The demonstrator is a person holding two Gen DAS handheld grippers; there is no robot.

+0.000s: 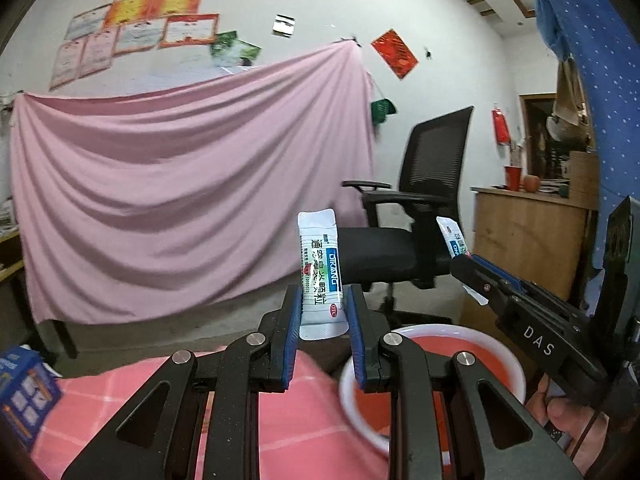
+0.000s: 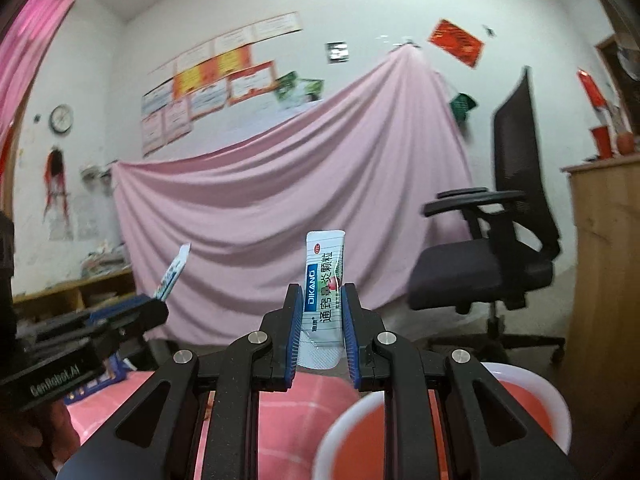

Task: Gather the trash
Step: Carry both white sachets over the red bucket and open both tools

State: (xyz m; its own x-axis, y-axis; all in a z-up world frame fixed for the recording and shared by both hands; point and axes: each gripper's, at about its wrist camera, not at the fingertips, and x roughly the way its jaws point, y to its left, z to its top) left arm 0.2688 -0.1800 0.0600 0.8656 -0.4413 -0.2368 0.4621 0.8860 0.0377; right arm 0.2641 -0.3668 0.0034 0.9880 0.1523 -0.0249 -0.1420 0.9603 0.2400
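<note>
While both my claws are up in the air, the left gripper (image 1: 323, 322) is clamped on one white sachet (image 1: 321, 276) standing upright between its blue pads, and the right gripper (image 2: 322, 322) is pinched on a second sachet (image 2: 323, 296) the same way. Below them a red bowl (image 2: 520, 372) sits at the pink checked tablecloth's (image 1: 120, 384) edge.
</note>
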